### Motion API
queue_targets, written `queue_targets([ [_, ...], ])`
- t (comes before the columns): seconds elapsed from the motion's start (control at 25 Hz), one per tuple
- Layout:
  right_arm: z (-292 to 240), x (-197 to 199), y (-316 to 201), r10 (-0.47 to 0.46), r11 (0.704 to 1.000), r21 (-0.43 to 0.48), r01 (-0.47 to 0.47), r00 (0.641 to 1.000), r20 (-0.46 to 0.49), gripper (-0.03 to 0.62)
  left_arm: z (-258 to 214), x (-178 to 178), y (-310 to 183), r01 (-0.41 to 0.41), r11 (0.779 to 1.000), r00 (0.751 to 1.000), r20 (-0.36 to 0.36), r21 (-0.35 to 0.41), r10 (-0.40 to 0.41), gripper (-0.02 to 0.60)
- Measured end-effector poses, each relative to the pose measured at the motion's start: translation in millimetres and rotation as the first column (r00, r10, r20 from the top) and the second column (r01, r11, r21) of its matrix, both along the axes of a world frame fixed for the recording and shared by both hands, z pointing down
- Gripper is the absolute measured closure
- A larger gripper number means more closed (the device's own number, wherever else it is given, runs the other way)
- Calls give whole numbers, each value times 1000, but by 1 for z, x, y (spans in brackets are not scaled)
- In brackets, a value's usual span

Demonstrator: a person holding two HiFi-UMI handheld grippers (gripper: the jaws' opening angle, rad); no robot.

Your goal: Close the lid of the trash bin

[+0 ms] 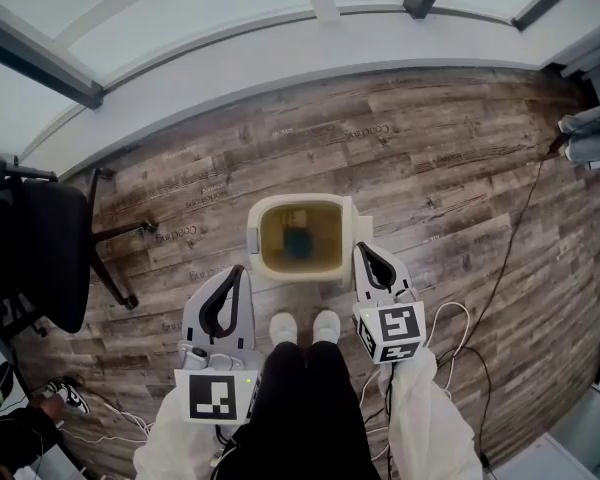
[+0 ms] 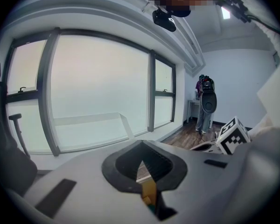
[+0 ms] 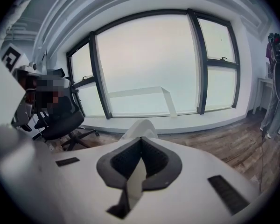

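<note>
A white trash bin (image 1: 257,230) stands open on the wood floor just in front of my feet, its yellowish inside showing with a dark item at the bottom. Its lid (image 1: 353,226) stands raised along the bin's right side. My right gripper (image 1: 364,253) is shut, its tips close beside the lid. In the right gripper view the white lid (image 3: 141,128) rises just past the right gripper (image 3: 141,141). My left gripper (image 1: 237,273) is shut and empty at the bin's near left corner. The left gripper (image 2: 141,146) shows the bin's yellow inside through the slit between its jaws.
A black office chair (image 1: 38,250) stands on the left. Cables (image 1: 510,258) trail over the floor on the right. A curved window wall (image 1: 280,38) runs behind the bin. A person (image 2: 205,104) stands far off by a desk in the left gripper view.
</note>
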State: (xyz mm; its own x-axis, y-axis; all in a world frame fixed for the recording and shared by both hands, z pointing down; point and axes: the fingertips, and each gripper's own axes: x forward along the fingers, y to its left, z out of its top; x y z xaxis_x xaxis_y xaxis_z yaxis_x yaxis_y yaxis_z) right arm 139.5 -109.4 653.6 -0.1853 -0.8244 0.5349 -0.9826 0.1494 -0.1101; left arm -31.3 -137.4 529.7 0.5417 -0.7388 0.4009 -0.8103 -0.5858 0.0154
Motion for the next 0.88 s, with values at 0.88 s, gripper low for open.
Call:
queue_targets([
  [0.88,73,-92,-34,-146,978,-146,147,989,17,571,40,-67,-12,119,990,993,-14,-70,-120,572],
])
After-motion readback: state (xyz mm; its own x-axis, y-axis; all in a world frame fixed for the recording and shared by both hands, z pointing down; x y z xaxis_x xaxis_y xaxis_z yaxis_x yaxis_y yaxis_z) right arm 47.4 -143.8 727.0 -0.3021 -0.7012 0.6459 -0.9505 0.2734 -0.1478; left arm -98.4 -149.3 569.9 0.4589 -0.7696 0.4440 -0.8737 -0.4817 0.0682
